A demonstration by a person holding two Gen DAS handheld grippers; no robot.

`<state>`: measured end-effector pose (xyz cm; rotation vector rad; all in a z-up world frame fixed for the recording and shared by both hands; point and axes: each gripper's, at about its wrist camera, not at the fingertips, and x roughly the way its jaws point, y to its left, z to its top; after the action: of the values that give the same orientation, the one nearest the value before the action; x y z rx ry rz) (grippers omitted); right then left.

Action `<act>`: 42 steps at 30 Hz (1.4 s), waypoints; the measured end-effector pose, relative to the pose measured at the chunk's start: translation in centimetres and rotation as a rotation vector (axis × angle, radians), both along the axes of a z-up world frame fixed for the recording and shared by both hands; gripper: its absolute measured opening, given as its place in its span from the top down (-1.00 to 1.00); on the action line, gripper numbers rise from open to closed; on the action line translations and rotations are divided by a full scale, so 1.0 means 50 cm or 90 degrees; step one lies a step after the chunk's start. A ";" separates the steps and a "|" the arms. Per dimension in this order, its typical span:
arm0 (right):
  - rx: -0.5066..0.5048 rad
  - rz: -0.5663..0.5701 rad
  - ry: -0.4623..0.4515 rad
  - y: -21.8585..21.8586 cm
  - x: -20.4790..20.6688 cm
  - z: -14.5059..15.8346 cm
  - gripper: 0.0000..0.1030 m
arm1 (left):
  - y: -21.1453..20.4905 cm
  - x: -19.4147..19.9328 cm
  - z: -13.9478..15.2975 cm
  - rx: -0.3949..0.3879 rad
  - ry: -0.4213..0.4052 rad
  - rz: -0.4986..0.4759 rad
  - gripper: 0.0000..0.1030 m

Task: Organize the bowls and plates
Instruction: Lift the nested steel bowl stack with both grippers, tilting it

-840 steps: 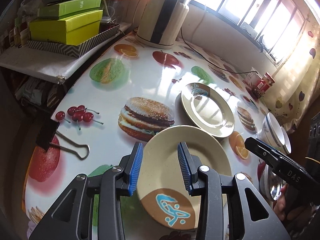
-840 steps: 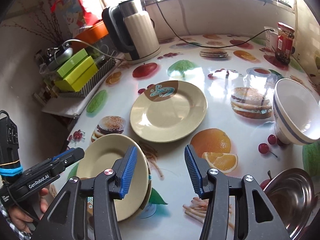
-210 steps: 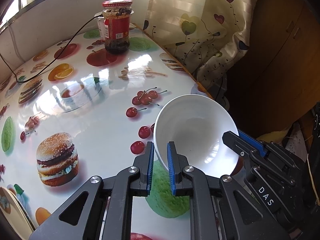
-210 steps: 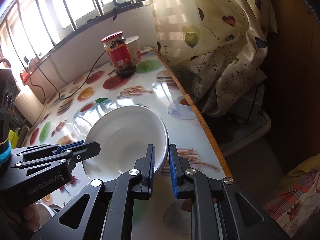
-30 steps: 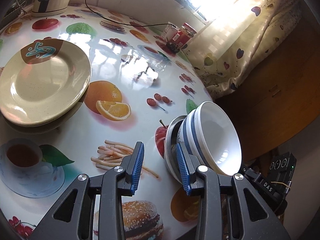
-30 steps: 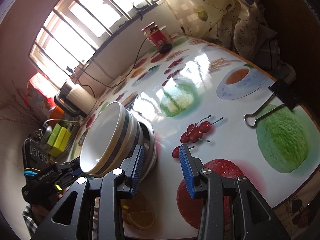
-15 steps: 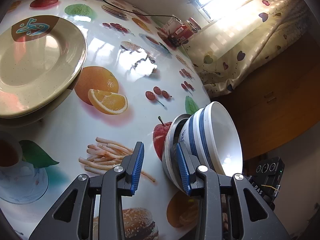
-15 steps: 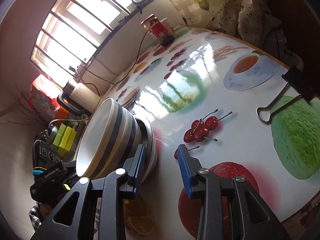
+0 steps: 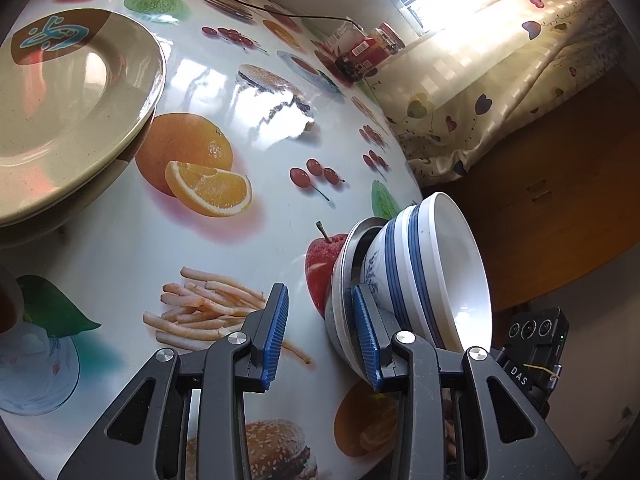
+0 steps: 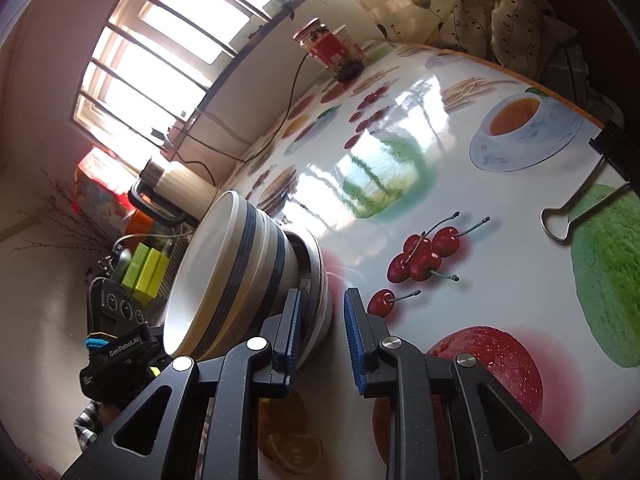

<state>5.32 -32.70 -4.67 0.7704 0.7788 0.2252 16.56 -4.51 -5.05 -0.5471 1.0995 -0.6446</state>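
Observation:
Two white blue-striped bowls (image 9: 432,264) sit nested in a steel bowl (image 9: 338,312) near the table's right edge; the same stack (image 10: 232,276) shows in the right wrist view. My left gripper (image 9: 320,336) is open at the stack's near side, its right finger against the steel rim and its left finger apart from it. My right gripper (image 10: 322,330) straddles the steel bowl's rim (image 10: 318,280) from the opposite side. Its jaws are closing, and a gap remains at the right pad. Two cream plates (image 9: 72,92) lie stacked at the far left.
A red-labelled jar (image 10: 328,48) and a kettle (image 10: 176,192) stand by the window wall, with a black cable between them. A binder clip (image 10: 592,184) grips the table's edge. Green boxes (image 10: 148,268) sit on a side shelf. A curtain (image 9: 480,92) hangs beyond the table.
The right gripper's jaws have narrowed around the steel bowl's rim. The left gripper has sunk a little beside the stack. The bowls have not moved.

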 end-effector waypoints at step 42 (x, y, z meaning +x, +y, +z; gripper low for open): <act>0.057 -0.006 -0.015 -0.005 -0.004 -0.011 0.77 | -0.016 -0.013 0.019 0.014 -0.047 -0.021 0.77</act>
<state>5.11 -32.93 -5.24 0.8539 0.7464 0.2611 15.92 -5.30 -4.12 -0.4834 1.0473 -0.6748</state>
